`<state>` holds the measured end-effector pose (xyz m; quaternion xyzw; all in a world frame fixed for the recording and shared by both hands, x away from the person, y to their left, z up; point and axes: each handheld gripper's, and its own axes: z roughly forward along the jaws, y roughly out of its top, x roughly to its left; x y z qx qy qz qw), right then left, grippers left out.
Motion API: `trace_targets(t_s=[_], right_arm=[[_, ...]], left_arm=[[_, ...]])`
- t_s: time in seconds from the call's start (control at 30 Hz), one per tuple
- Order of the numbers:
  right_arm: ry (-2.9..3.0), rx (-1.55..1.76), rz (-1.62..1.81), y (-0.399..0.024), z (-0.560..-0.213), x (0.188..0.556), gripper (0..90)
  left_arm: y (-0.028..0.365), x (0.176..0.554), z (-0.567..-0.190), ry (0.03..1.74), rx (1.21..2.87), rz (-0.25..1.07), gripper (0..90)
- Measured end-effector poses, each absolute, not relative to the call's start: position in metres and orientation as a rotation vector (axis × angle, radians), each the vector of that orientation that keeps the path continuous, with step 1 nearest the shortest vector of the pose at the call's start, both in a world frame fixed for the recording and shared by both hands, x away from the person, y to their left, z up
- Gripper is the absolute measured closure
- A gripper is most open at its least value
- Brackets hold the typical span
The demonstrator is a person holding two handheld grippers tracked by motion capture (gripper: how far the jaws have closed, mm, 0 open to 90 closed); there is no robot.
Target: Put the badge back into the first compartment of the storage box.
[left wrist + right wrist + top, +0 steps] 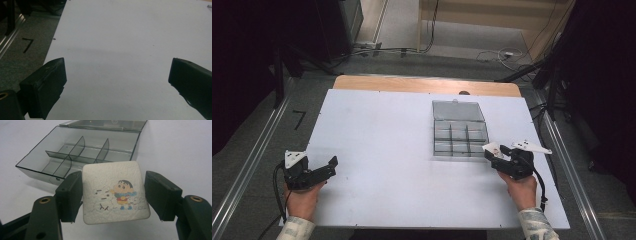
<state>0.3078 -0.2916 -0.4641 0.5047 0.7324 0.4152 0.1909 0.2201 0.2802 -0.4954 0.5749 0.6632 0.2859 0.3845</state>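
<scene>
My right gripper (113, 192) is shut on a white square tile (115, 191) printed with a cartoon child and snowman; both black jaws press its side edges and it hangs above the table. In the high view that gripper (494, 152) holds the tile (493, 148) just off the right front corner of a clear compartment box (460, 134). The box (82, 152) lies open with its lid folded back, and its divided compartments look bare. My left gripper (329, 167) rests at the table's front left, jaws spread wide; the left gripper view shows nothing between its fingers (45, 87).
The white table top (387, 150) has a wooden strip (422, 84) along its far edge. Metal rails (249, 165) run down both sides of the table. Cables (504, 54) lie on the floor beyond it. A black mark (27, 45) sits on the carpet at the left.
</scene>
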Motion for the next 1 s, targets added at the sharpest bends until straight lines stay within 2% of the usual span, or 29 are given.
trace_targets(t_s=[1.0], right_arm=[[2.097, 1.369, 1.217, -0.244, -0.461, 0.327, 31.0]], left_arm=[[0.280, 0.220, -0.495, 1.679, 1.465, 0.719, 1.7]])
